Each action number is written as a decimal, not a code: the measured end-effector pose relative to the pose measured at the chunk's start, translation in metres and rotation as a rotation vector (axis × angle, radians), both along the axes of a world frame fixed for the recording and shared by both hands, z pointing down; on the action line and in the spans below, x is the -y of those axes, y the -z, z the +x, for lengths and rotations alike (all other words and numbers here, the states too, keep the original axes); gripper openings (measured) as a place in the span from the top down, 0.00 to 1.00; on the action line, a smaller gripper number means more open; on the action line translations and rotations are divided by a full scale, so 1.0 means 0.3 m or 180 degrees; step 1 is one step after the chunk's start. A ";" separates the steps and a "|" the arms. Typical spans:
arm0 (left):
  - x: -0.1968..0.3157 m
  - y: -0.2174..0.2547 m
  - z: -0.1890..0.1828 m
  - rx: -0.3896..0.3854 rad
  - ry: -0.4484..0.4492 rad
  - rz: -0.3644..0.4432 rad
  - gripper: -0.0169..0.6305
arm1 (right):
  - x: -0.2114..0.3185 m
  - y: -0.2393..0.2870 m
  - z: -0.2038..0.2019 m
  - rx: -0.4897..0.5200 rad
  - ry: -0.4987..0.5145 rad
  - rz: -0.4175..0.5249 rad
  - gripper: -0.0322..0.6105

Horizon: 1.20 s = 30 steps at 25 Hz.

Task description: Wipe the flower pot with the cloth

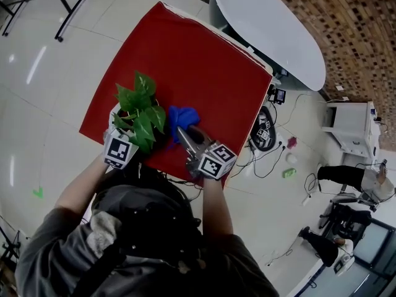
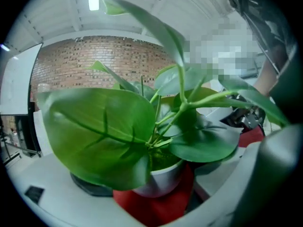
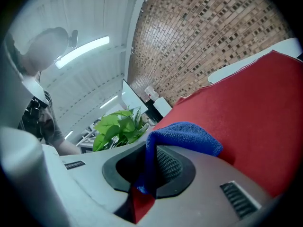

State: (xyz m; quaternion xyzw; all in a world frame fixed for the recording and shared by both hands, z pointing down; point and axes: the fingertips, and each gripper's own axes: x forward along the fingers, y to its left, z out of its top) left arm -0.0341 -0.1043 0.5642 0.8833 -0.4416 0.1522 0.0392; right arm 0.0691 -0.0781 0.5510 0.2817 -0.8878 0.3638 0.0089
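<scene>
A leafy green plant [image 1: 141, 111] stands in a white flower pot [image 2: 161, 179] near the front left of the red-covered table [image 1: 204, 67]. My left gripper [image 1: 122, 142] is at the pot's near left side. In the left gripper view its jaws stand wide apart, open, with the pot ahead between them and red showing beside the pot. My right gripper [image 1: 184, 136] is shut on a blue cloth [image 1: 183, 116] that lies just right of the plant. In the right gripper view the cloth [image 3: 182, 135] is pinched between the pads and bunches out over them, with the plant [image 3: 118, 126] off to the left.
A white oval table [image 1: 272, 23] stands beyond the red one. Cables and a charger unit [image 1: 265, 132] lie on the floor to the right, with white furniture [image 1: 352, 125] further right. Pale tiled floor [image 1: 43, 73] surrounds the table on the left.
</scene>
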 end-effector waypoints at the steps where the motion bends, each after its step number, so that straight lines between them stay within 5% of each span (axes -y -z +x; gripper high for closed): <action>1: 0.006 -0.002 -0.015 0.0002 -0.0134 0.0003 0.22 | 0.017 0.001 -0.028 -0.0014 0.0024 -0.0005 0.87; 10: 0.148 0.011 -0.099 0.0018 -0.1215 -0.0041 0.22 | 0.292 -0.002 -0.215 -0.0020 0.0261 -0.0005 0.87; 17: 0.123 0.006 -0.085 -0.0044 -0.1797 -0.0188 0.22 | 0.381 -0.045 -0.278 -0.0041 0.0654 -0.0128 0.87; 30: 0.125 -0.015 -0.074 -0.0064 -0.2159 -0.0172 0.22 | 0.458 -0.073 -0.392 0.0413 0.1040 -0.0441 0.87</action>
